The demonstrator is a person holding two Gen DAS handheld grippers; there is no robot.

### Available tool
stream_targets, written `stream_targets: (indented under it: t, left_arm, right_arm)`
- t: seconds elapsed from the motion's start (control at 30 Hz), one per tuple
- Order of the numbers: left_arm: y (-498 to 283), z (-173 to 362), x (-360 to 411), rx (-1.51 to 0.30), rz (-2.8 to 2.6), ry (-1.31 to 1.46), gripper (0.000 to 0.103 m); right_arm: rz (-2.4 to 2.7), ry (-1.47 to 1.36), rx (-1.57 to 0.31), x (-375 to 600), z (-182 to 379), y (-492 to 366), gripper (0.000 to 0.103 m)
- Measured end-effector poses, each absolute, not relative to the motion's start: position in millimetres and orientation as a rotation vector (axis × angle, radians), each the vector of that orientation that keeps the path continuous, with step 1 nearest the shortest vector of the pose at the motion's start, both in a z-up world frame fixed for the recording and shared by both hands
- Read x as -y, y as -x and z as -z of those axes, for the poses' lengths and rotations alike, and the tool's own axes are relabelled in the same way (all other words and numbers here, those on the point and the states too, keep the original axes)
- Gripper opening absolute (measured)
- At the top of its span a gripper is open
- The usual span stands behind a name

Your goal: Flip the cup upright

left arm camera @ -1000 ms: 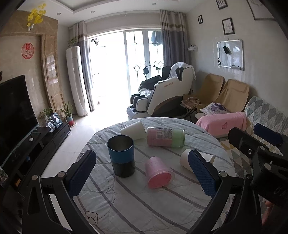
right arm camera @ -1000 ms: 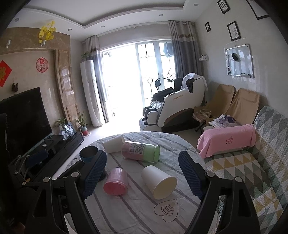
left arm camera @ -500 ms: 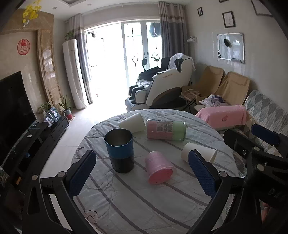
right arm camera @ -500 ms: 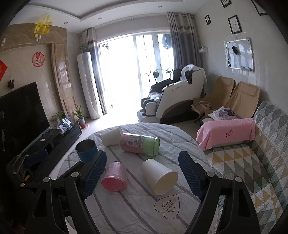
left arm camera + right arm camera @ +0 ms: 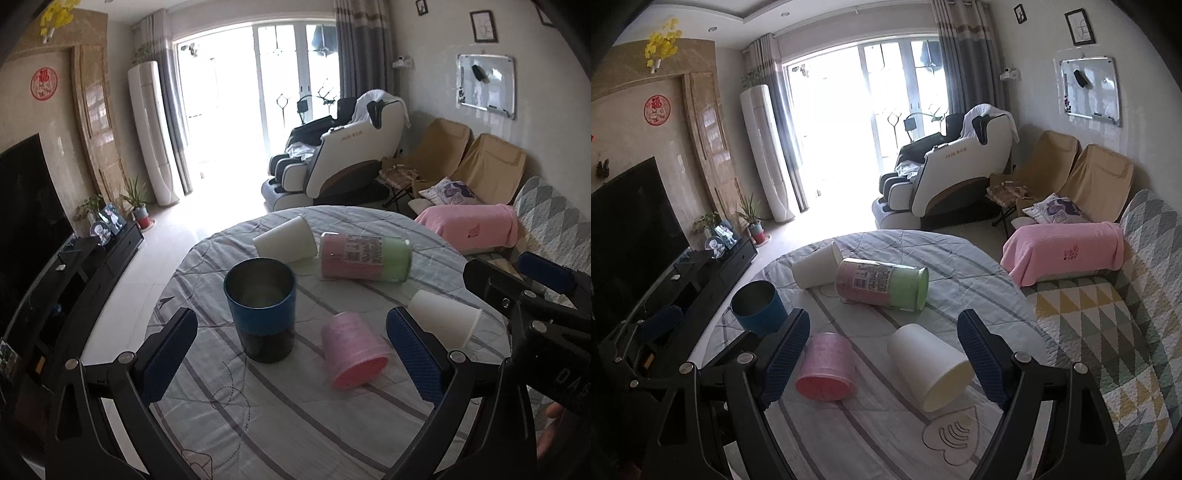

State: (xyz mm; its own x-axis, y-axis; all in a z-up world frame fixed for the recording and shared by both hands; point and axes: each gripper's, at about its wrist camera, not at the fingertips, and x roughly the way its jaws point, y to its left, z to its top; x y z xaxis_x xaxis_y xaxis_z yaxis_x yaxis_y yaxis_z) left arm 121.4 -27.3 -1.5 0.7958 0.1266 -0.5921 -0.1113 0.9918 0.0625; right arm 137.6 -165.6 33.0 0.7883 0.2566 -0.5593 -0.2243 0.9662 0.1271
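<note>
Several cups are on a round table covered with a striped grey cloth [image 5: 280, 424]. A blue and black cup [image 5: 262, 310] [image 5: 759, 308] stands upright. A pink cup [image 5: 352, 349] [image 5: 827, 367] lies on its side. A white cup [image 5: 929, 371] [image 5: 445, 321] lies on its side near the right edge. Another white cup [image 5: 286, 240] [image 5: 814, 267] and a pink and green cup [image 5: 364, 256] [image 5: 882, 282] lie on their sides further back. My left gripper [image 5: 291, 356] is open and empty, above the blue and pink cups. My right gripper [image 5: 882, 360] is open and empty, around the pink and near white cups.
A sofa with a patterned quilt [image 5: 1108, 332] and a pink towel [image 5: 1067, 254] lies right of the table. A TV stand [image 5: 92, 266] runs along the left. A massage chair [image 5: 343, 162] stands beyond the table.
Both grippers have moved forward and tilted down toward the table, so the cups look closer. The cups have not moved. Both grippers stay open.
</note>
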Motion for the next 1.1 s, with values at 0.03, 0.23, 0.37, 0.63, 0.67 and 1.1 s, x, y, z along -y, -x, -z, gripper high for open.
stream_targets:
  t: [0.03, 0.23, 0.37, 0.63, 0.67, 1.1]
  left_arm:
    - [-123.8, 2.6, 25.3, -0.643, -0.128, -0.023, 0.103]
    - [-136.2, 12.4, 16.1, -0.675, -0.130, -0.019, 0.103]
    - [-141.5, 17.3, 13.7, -0.696, -0.126, -0.017, 0.103]
    - [-145.2, 17.6, 12.7, -0.700, -0.123, -0.020, 0.103]
    - [-145.1, 17.4, 12.6, -0.699, -0.125, -0.021, 0.103]
    - [-139.5, 10.8, 18.0, -0.660, -0.128, -0.031, 0.103]
  right_arm:
    - [-0.261, -0.051, -0.612, 162.5, -31.8, -140.2, 0.083]
    - [-0.267, -0.027, -0.627, 149.2, -27.4, -151.6, 0.083]
    - [-0.267, -0.016, -0.637, 144.7, -25.2, -157.5, 0.083]
    - [-0.267, -0.009, -0.647, 140.7, -23.2, -160.1, 0.083]
    - [-0.267, -0.009, -0.647, 140.8, -23.3, -159.9, 0.083]
    - [-0.265, -0.015, -0.640, 141.2, -23.7, -158.5, 0.083]
